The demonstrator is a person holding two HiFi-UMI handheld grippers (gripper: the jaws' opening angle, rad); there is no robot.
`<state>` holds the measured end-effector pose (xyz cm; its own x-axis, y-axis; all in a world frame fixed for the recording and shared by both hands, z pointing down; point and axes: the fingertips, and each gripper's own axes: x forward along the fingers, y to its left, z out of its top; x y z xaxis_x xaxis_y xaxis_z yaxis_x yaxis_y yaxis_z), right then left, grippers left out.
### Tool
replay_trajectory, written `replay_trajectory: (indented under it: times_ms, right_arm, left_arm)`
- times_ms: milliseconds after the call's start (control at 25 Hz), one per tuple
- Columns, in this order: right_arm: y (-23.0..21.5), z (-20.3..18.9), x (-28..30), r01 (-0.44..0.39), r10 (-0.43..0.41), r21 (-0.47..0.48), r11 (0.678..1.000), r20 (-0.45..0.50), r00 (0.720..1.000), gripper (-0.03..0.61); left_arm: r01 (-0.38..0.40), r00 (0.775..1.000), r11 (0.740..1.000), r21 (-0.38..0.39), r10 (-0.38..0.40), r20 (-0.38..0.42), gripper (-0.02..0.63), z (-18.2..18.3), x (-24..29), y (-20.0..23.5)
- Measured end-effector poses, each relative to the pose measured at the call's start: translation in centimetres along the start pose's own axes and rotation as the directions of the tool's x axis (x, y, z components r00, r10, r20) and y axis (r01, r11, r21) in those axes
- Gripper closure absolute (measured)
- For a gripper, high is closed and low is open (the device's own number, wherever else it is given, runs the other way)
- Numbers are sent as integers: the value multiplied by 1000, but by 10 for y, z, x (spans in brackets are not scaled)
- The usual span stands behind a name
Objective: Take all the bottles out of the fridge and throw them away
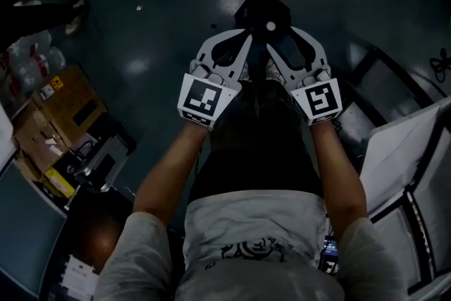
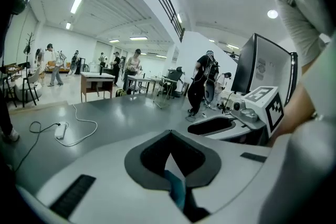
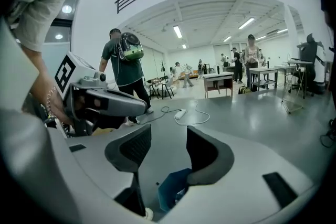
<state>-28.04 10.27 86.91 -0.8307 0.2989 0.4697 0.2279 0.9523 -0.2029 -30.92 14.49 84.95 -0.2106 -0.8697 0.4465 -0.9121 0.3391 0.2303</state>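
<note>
No fridge shows in any view. A bundle of what look like plastic bottles (image 1: 32,58) lies on the floor at the far left. Both grippers are held side by side in front of the person's body, above the dark floor. My left gripper (image 1: 243,33) (image 2: 169,132) is shut, its jaw tips meeting with nothing between them. My right gripper (image 1: 282,35) (image 3: 169,136) is open, a clear gap between its jaws showing only bare floor. Each gripper appears in the other's view: the right gripper (image 2: 215,126) to the right, the left gripper (image 3: 105,102) to the left.
Cardboard boxes (image 1: 60,106) and gear sit at the left; white panels in black frames (image 1: 402,158) stand at the right. A power strip with its cable (image 3: 181,113) (image 2: 60,130) lies on the floor. Tables (image 2: 97,81), chairs and several people, one with a backpack (image 3: 123,68), stand beyond.
</note>
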Motion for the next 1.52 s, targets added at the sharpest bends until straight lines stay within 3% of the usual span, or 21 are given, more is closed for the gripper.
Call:
replay_trajectory:
  times_ms: [360,640,760,1000,1280,1520]
  right_arm:
    - [36,157,-74,-69,74,-48,996,128,989,413]
    - [58,245,-125,-85,90,-57,995,94,991,453]
    - [69,285,-144,-81,90,-65,995,160,983,468]
    - [96,330,-183,-103,110,-57,993,122,987,500]
    - [119,390,-219,-92,104,-73,993,179,978,525]
    - [137,420,-244,-114,126,-80,990,171,977,535]
  left_arm:
    - [-20,986,999,-28,25,163,602,155,-75,-37]
    - [-7,983,999,-33,13,183,603,234,-125,-60]
    - [0,980,1000,-23,4,200,603,266,-144,-70]
    - [27,974,1000,-9,-24,225,603,324,-177,-92]
    - [53,965,998,15,-55,256,603,377,-209,-118]
    - [62,951,997,47,-73,300,603,412,-236,-139]
